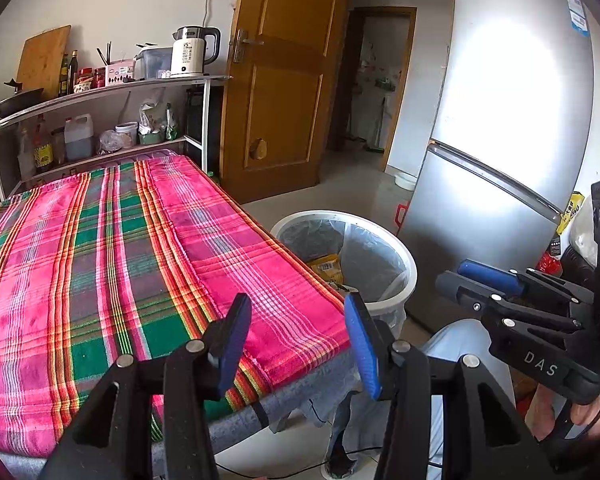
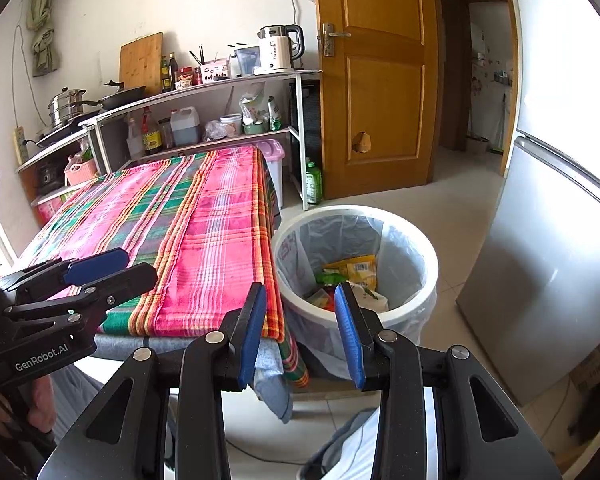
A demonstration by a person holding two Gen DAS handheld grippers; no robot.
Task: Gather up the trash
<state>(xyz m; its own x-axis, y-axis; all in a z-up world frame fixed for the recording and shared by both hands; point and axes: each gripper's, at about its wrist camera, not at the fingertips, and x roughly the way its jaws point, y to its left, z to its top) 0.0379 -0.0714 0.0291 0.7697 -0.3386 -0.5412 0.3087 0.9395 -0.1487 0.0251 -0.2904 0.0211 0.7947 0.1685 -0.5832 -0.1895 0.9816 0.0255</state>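
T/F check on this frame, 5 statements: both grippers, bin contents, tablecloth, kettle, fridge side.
1. Both the left gripper and the right gripper hold nothing. True.
2. The white trash bin is unlined and has nothing in it. False: it has a clear plastic liner and holds wrappers, including a yellow packet.
3. The plaid cloth on the table has trash lying on it. False: no trash shows on the cloth in either view.
4. A white electric kettle stands on the top shelf. True.
5. The fridge stands to the left of the bin. False: it is on the right.
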